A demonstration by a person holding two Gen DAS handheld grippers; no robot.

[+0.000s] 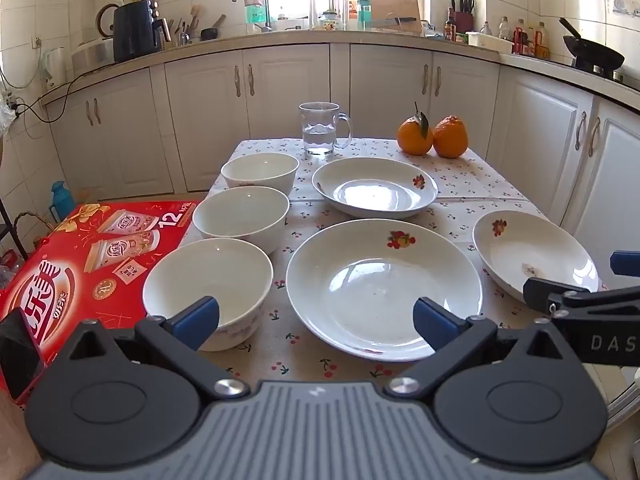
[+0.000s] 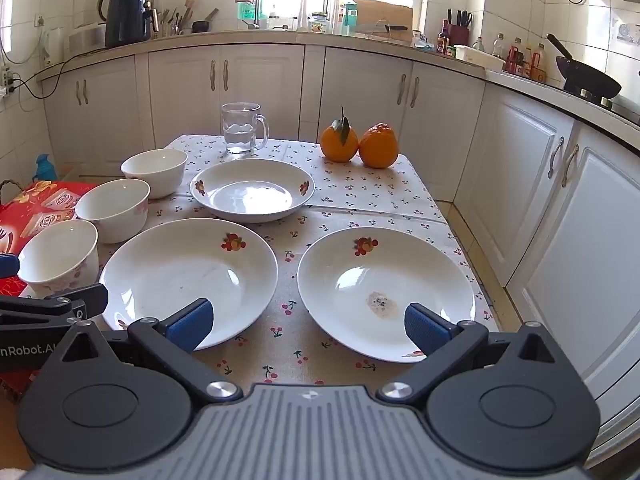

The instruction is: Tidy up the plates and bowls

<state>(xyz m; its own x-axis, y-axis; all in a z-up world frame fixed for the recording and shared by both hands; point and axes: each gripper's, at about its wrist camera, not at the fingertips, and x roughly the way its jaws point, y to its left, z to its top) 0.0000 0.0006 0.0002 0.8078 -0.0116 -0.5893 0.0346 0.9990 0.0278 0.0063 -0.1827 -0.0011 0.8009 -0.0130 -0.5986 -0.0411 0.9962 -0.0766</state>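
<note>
Right now I see three white ceramic bowls (image 1: 208, 284) in a column at the left of the frame and three white fruit-print plates (image 1: 384, 288) to their right, all on the cherry-print tablecloth (image 2: 360, 188). My left gripper (image 1: 316, 322) hangs wide open between nearest bowl and nearest plate; my right gripper (image 2: 308, 326) gapes wide between two plates, touching nothing.

Three bowls (image 1: 244, 216) line the table's (image 1: 460, 184) left; three plates (image 1: 384, 288) lie right of them.
</note>
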